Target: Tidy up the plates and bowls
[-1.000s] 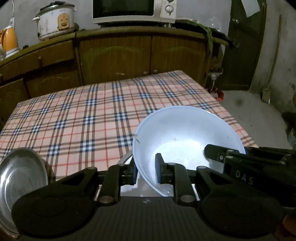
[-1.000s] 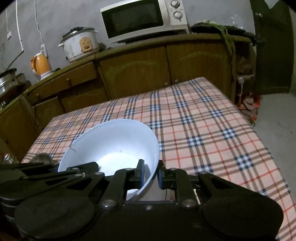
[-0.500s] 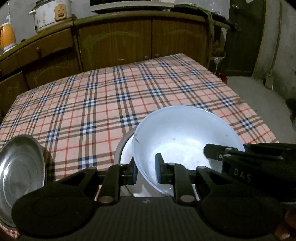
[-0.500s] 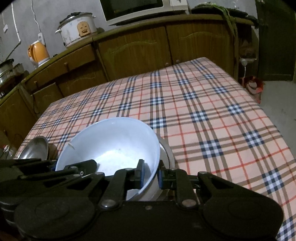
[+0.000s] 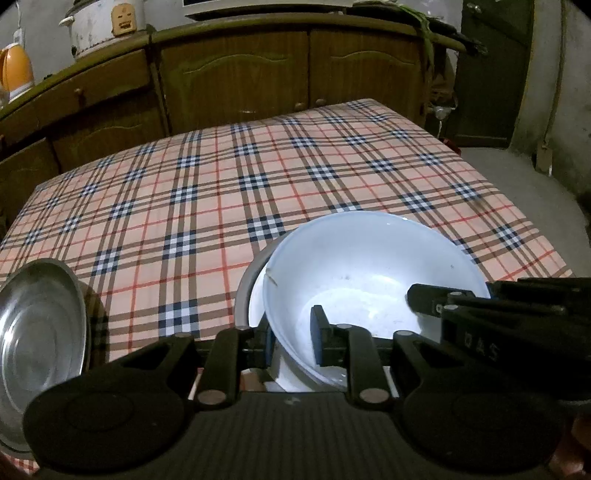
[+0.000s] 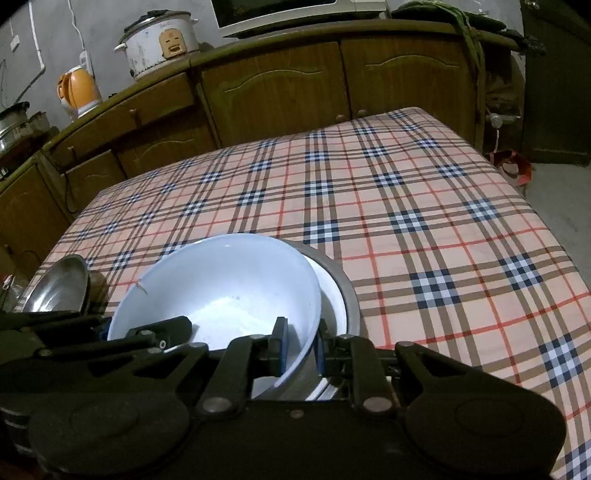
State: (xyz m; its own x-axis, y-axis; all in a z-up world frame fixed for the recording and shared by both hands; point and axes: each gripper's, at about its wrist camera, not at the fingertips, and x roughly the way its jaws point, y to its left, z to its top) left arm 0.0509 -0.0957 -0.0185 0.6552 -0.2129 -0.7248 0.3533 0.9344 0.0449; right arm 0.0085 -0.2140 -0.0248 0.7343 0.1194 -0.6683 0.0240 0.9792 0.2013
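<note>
Your left hand-held gripper (image 5: 291, 339) is pinched nearly closed on the near-left rim of the white bowl (image 5: 369, 273), one pad outside the wall and one inside. Your right hand-held gripper (image 6: 300, 341) is clamped the same way on the bowl's near-right rim, so you carry the bowl between the two, tilted a little toward you. Each hand-held gripper reaches into the other's view across the bowl.

Directly beneath the bowl, just ahead of both grippers, sits a metal basin (image 6: 349, 295) with a white dish (image 6: 332, 291) nested inside it; the bowl's wall hangs within the basin's rim, and you cannot tell whether its base touches the dish. The basin's rim shows to the left of your left hand-held gripper and to the right of your right one.

Well to the left of your left hand-held gripper a shiny steel plate (image 5: 37, 332) stands tilted at the near edge of the tabletop (image 5: 221, 177), apart from the basin.

Ahead of both grippers the checked cloth on the tabletop lies bare. Beyond it runs a wooden cabinet (image 6: 277, 88) carrying a rice cooker (image 6: 159, 40), an orange kettle (image 6: 79, 88) and a microwave (image 6: 288, 14). To the right of your right hand-held gripper, past the tabletop's edge, is the floor and a dark door (image 6: 554, 81)
</note>
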